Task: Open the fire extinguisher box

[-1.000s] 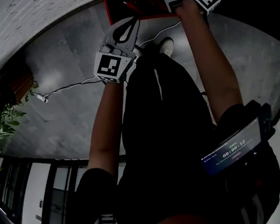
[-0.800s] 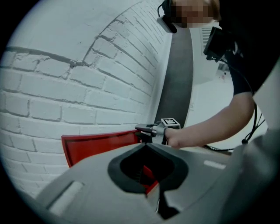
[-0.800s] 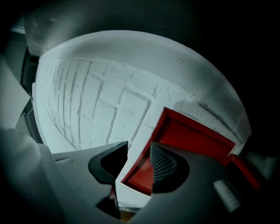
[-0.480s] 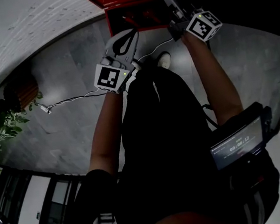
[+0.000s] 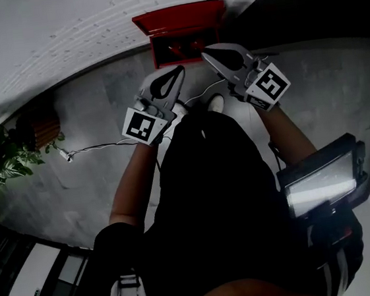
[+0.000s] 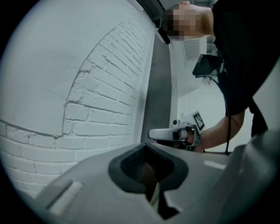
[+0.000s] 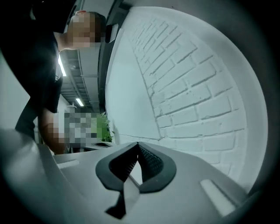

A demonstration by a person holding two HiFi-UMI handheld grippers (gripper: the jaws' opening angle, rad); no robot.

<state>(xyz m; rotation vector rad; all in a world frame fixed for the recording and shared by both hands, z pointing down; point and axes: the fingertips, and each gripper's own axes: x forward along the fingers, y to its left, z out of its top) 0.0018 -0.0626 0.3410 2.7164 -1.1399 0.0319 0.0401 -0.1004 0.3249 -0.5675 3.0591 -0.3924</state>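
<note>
Red against the white brick wall (image 5: 59, 32), the fire extinguisher box (image 5: 180, 15) sits on the grey floor (image 5: 87, 108) at the top middle of the head view. Its lid stands up along the wall, and the dark inside shows beneath it with red shapes that are too small to make out.

Both grippers hang on the near side of the box, clear of it and pointing toward it. The left gripper (image 5: 175, 72) is just below the box's left half. Its own view shows the jaws pressed together at the tips with nothing between them. The right gripper (image 5: 209, 54) is just below the box's right half and a little closer to it. Its jaws are also fully closed and empty, the dark pads meeting in front of bare brick.

A thin cable (image 5: 98, 147) trails across the floor to the left of the box. Further left, well apart from the box, is a green plant (image 5: 0, 158). A lit screen (image 5: 319, 185) sits at the person's right side, well away from the box and toward the bottom of the view.
</note>
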